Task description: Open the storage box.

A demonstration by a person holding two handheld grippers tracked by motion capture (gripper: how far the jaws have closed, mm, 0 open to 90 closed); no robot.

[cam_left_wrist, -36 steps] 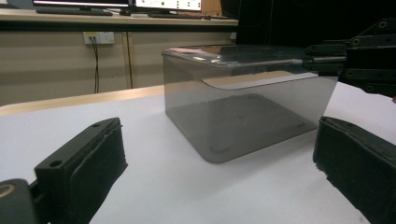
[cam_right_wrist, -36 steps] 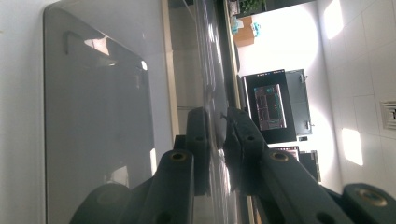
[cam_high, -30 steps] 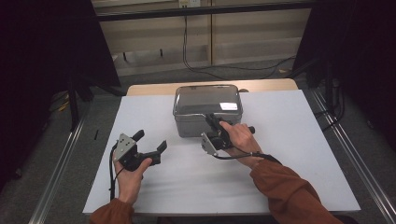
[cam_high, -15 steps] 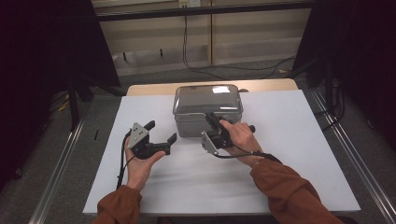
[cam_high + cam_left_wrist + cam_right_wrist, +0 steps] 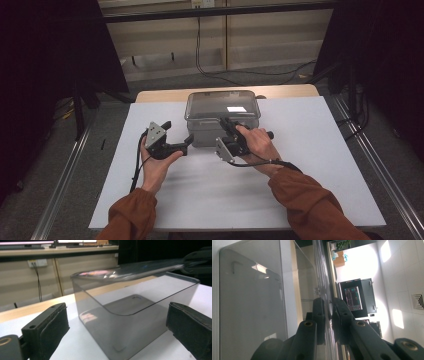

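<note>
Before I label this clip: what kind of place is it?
Probably a lab or data-recording room: a white table framed by black curtains, a hand-held gripper beside a clear box, and monitors beyond.

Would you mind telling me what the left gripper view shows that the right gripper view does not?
Left gripper view alone: the left gripper with jaws spread wide either side of the clear box, whose empty floor is visible, and a wall socket. Right gripper view alone: the right gripper with jaws shut on the lid, and a dark cabinet. Both share the box, its lid and the white table.
</note>
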